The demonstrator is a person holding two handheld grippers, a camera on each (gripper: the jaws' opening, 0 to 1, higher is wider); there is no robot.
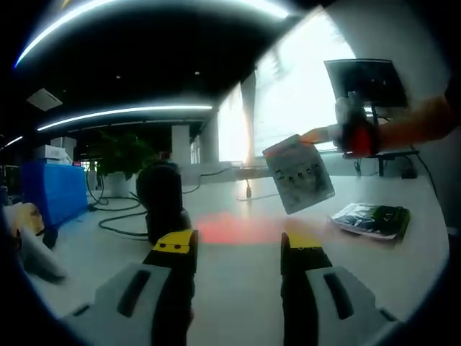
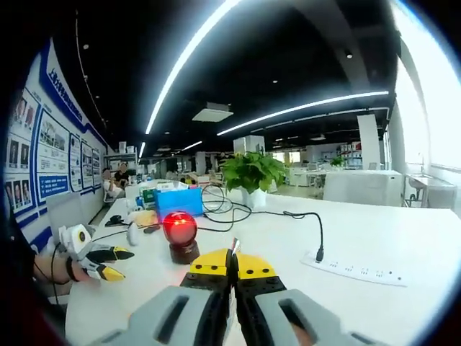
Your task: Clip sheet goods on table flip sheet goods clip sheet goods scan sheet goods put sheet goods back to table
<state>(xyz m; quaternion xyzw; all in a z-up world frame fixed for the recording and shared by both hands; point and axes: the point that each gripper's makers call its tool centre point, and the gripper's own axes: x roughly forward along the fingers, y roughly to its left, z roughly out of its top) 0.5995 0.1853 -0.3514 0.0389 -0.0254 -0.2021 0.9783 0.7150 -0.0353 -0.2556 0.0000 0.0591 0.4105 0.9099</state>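
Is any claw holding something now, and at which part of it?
The right claw holds the flat packet by its upper edge, lifted above the table. The left claw is open, holding nothing.

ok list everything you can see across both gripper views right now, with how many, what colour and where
sheet goods packet: one, grey, held in the air by the right gripper
second packet: one, dark green, flat on the white table
scanner: one, glowing red, on the table
potted plant: one, green, far end
blue box: one, beside the plant
power strip: one, white, right side
left gripper: yellow-tipped, jaws apart
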